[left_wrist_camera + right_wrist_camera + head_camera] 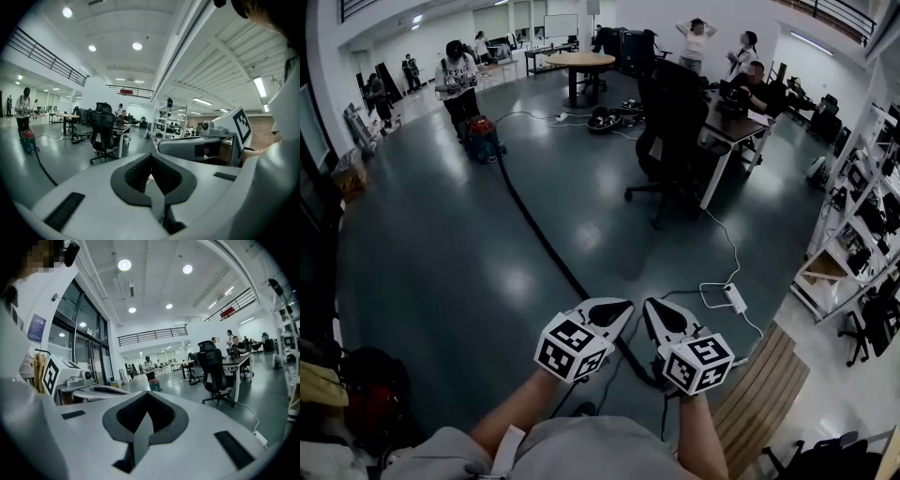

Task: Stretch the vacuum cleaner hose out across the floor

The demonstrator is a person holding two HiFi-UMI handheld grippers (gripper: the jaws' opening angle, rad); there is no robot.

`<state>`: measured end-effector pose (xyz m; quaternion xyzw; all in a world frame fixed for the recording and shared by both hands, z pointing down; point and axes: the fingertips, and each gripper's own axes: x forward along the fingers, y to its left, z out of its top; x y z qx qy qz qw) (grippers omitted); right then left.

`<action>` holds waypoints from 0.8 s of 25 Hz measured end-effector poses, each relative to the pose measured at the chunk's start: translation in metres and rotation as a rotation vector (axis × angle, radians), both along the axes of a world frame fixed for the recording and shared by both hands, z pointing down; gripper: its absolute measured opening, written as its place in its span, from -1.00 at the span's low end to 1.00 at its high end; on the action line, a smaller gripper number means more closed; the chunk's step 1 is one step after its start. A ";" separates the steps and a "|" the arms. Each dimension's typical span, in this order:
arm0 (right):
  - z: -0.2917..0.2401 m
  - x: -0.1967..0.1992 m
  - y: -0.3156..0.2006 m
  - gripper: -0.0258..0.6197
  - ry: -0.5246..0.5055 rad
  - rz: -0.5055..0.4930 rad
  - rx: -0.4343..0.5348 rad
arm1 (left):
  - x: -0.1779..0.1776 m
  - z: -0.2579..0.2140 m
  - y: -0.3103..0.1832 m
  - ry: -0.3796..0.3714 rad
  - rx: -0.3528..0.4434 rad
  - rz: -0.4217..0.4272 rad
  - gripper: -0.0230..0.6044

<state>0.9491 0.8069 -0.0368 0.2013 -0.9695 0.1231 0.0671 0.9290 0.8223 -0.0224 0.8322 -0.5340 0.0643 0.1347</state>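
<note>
1. On the floor, the vacuum cleaner hose lies as one dark, nearly straight line. It runs from the vacuum cleaner at the far left of the floor, where a person stands, down to the near edge by my feet.
2. My left tool is pressed together with nothing in it. My right tool is likewise together and empty. I hold both side by side in front of my body, pointing out over the room, and neither touches the hose.
3. I judge the stretching to be essentially done. The hose shows no loops or slack coils in the length I can see, and I am holding nothing. At most, its near end might want a small tidy.
4. That near end is hard to read: the hose passes behind my tools in the head view, and only a short dark bit shows under the right one.
5. How the hose joins the vacuum cleaner is too small to make out.
6. A white power strip and its cord lie near the hose end, apart from it.
</note>
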 end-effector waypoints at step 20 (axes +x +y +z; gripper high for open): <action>-0.015 0.015 -0.002 -0.90 -0.012 -0.043 0.032 | 0.019 -0.011 -0.008 -0.030 0.013 -0.032 -0.90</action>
